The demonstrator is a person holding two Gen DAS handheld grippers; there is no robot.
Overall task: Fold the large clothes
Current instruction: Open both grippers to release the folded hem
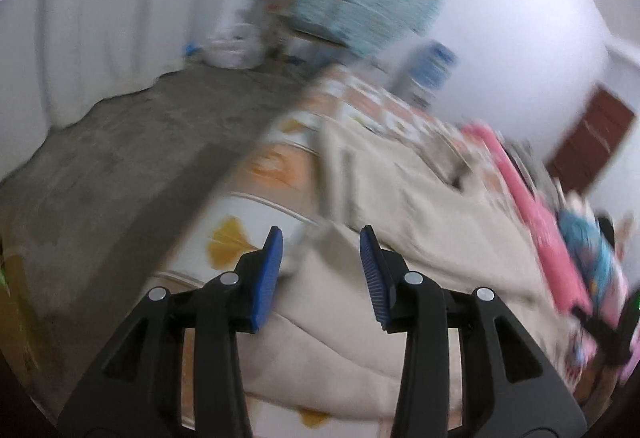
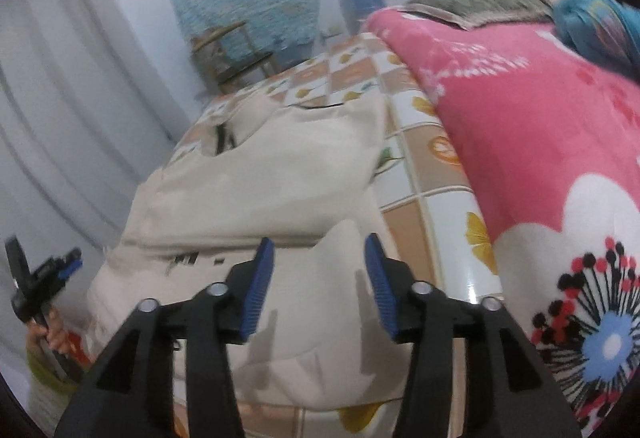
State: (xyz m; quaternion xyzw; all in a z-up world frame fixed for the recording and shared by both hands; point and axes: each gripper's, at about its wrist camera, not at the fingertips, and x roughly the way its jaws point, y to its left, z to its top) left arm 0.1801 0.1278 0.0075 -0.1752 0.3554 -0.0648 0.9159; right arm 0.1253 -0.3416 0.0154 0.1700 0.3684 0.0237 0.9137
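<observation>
Patterned bedsheet (image 2: 404,194) bears cream garment (image 2: 256,190), seemingly released; both grippers (image 1: 321,236) (image 2: 320,242) gape empty.

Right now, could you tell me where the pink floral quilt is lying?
In the right wrist view the pink floral quilt fills the right side, on the checked bed sheet beside the cream garment.

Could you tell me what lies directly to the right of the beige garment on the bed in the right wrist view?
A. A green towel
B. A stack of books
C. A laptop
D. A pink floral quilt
D: the pink floral quilt lies heaped on the checked bedsheet just right of the beige garment.
</observation>
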